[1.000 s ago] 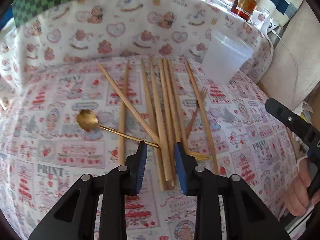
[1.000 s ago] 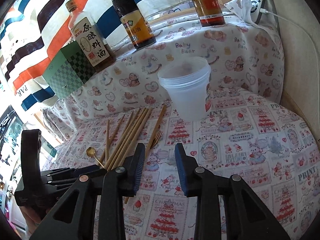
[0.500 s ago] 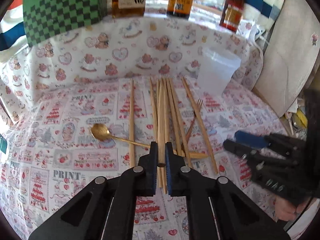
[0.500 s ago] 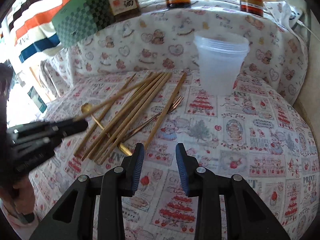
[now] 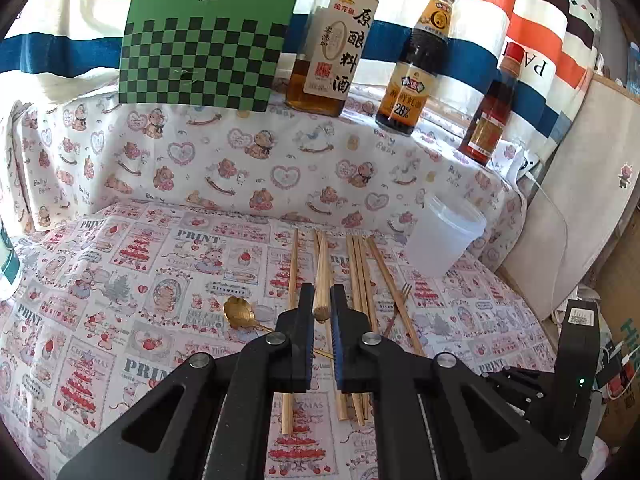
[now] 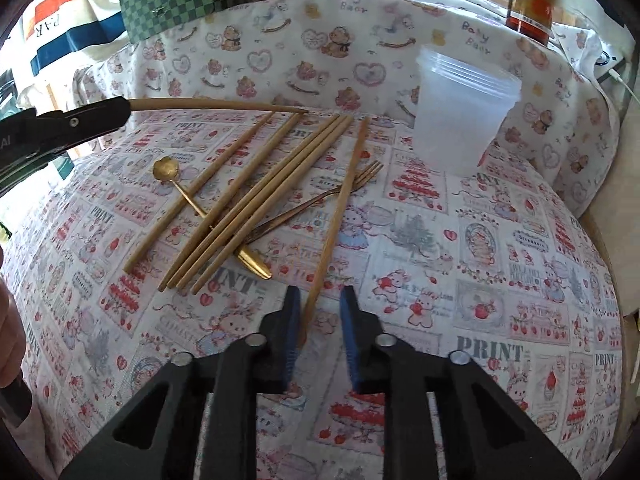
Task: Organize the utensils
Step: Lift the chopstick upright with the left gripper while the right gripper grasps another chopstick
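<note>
My left gripper [image 5: 321, 312] is shut on one wooden chopstick [image 5: 321, 276] and holds it lifted above the cloth; in the right wrist view that chopstick [image 6: 216, 105] sticks out level from the left gripper [image 6: 100, 114]. Several more chopsticks [image 6: 256, 200], a gold spoon [image 6: 168, 168] and a gold fork [image 6: 320, 200] lie on the printed cloth. A translucent plastic cup [image 6: 464, 116] stands at the back right, also in the left wrist view [image 5: 444, 240]. My right gripper [image 6: 319, 312] is open, low over the near end of the rightmost chopstick [image 6: 340, 208].
A green checkered box [image 5: 204, 48] and three sauce bottles [image 5: 336, 44] stand on a raised ledge behind the cloth. A white panel [image 5: 592, 216] borders the right side. The cloth drops off at its right edge.
My left gripper closed on a chopstick and lifted it up off the pile. My right gripper moved forward and down toward the rightmost chopstick, staying open.
</note>
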